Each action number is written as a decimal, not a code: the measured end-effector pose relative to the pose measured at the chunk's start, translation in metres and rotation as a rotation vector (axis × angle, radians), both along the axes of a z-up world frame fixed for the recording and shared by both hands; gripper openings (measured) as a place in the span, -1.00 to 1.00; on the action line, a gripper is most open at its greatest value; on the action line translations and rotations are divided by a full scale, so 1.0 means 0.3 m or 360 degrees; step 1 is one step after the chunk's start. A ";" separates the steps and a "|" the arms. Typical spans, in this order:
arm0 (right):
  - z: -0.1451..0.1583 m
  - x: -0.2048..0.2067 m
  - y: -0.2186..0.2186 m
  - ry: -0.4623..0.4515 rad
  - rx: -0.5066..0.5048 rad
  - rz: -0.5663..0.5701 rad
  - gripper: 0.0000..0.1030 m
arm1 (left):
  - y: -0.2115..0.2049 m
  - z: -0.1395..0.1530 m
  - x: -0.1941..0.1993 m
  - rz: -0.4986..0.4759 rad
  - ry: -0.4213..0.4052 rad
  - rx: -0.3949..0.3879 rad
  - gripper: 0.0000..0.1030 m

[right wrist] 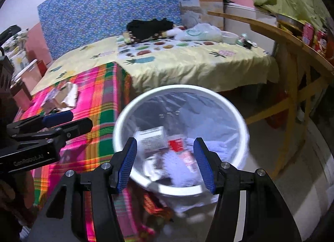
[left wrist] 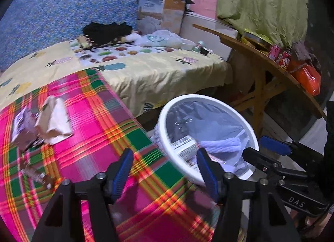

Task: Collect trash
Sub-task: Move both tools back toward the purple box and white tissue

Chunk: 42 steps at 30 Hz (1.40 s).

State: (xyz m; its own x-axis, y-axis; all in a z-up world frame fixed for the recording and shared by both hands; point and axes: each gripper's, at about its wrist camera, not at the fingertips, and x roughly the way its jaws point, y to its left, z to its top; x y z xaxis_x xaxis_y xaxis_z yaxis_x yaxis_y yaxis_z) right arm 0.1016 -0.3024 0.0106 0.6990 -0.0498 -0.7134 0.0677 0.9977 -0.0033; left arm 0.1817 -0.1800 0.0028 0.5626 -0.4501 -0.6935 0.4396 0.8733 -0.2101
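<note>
A: Which step is in hand?

B: I'm judging it as the gap between drop-offs. The left gripper (left wrist: 165,171) is hanging over the near right corner of the plaid blanket (left wrist: 87,121), its jaws standing fairly wide with nothing between them. The right gripper (right wrist: 165,162) is hovering just above the white trash bin (right wrist: 129,116), jaws equally wide and gripping nothing.

A: Where is the trash lying?

B: Some is already sitting in the bin: a small white carton (right wrist: 151,137), a red-labelled packet (right wrist: 176,145) and pale crumpled tissue (right wrist: 179,166) inside the clear liner. More is waiting on the blanket, far left of the left gripper: a crumpled beige paper bag (left wrist: 54,121) and a flattened printed wrapper (left wrist: 20,123) touching it, with small brown scraps (left wrist: 35,175) nearer the left edge.

A: What is the next move calling for?

B: Probably the left gripper swinging left across the blanket to the paper bag and closing on a raised fold, since the bag is lying flat and limp.

A: Anything hard to make out?

B: Both views are blurring, so labels are staying unreadable. The bin's base is being hidden by the bed edge and the gripper bodies. The brown scraps are too smeared to identify, and the clutter on the far yellow sheet (left wrist: 167,70) may or may not be counting as trash.
</note>
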 end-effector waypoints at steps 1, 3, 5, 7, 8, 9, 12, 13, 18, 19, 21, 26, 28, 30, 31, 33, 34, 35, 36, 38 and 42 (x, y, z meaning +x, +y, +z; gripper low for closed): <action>-0.004 0.001 0.020 0.0003 0.0009 0.0025 0.12 | 0.021 -0.001 -0.003 0.0017 0.0005 0.0004 0.09; -0.012 0.005 0.053 0.0008 0.0015 0.0070 0.12 | 0.068 -0.007 -0.018 0.0059 0.0009 0.0019 0.09; -0.020 0.010 0.095 0.0023 0.0017 0.0126 0.12 | 0.112 -0.012 -0.030 0.0100 0.0014 0.0022 0.09; -0.021 0.010 0.132 0.0029 0.0014 0.0165 0.12 | 0.160 -0.017 -0.042 0.0135 0.0016 0.0019 0.09; -0.021 0.013 0.146 0.0032 0.0015 0.0186 0.12 | 0.177 -0.018 -0.046 0.0151 0.0015 0.0019 0.09; -0.021 0.018 0.164 0.0034 0.0014 0.0209 0.12 | 0.205 -0.019 -0.053 0.0175 0.0013 0.0025 0.09; -0.019 0.029 0.209 0.0037 0.0016 0.0262 0.12 | 0.270 -0.014 -0.067 0.0230 -0.0002 0.0031 0.09; -0.019 0.025 0.223 0.0035 0.0015 0.0278 0.12 | 0.294 -0.010 -0.071 0.0252 -0.0007 0.0030 0.09; -0.015 0.033 0.287 0.0032 0.0006 0.0365 0.12 | 0.376 0.005 -0.087 0.0340 -0.0034 0.0039 0.09; -0.014 0.036 0.302 0.0031 0.0004 0.0382 0.12 | 0.391 0.007 -0.090 0.0357 -0.0040 0.0045 0.09; -0.013 0.043 0.322 0.0031 0.0002 0.0406 0.12 | 0.413 0.008 -0.091 0.0376 -0.0045 0.0048 0.09; -0.015 0.055 0.356 0.0035 -0.0002 0.0447 0.12 | 0.465 0.011 -0.084 0.0436 -0.0059 0.0058 0.09; -0.019 0.060 0.367 0.0039 -0.0003 0.0461 0.12 | 0.487 0.008 -0.077 0.0464 -0.0059 0.0059 0.09; -0.021 0.072 0.378 0.0046 0.0000 0.0478 0.12 | 0.513 0.003 -0.065 0.0499 -0.0054 0.0061 0.09; -0.022 0.078 0.385 0.0050 0.0000 0.0490 0.12 | 0.524 0.001 -0.059 0.0512 -0.0051 0.0061 0.09; -0.027 0.094 0.399 0.0057 0.0010 0.0510 0.12 | 0.552 -0.001 -0.047 0.0543 -0.0049 0.0064 0.09; -0.028 0.100 0.405 0.0061 0.0016 0.0517 0.12 | 0.569 -0.002 -0.039 0.0561 -0.0047 0.0065 0.09; -0.030 0.107 0.411 0.0064 0.0019 0.0524 0.12 | 0.581 -0.003 -0.031 0.0577 -0.0044 0.0066 0.09; -0.033 0.116 0.417 0.0069 0.0021 0.0531 0.12 | 0.595 -0.004 -0.022 0.0591 -0.0042 0.0065 0.09; -0.038 0.135 0.430 0.0078 0.0029 0.0547 0.12 | 0.620 -0.005 -0.001 0.0617 -0.0043 0.0073 0.09; -0.041 0.165 0.449 0.0081 0.0033 0.0564 0.12 | 0.661 -0.018 0.067 0.0658 -0.0024 0.0081 0.09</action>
State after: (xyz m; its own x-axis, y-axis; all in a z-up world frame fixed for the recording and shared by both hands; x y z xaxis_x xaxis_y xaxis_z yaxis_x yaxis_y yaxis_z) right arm 0.1512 -0.1677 -0.0016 0.6338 0.2042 -0.7461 -0.2825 0.9590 0.0225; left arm 0.2018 0.0182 -0.0026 0.6989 -0.1495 -0.6994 0.0523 0.9860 -0.1586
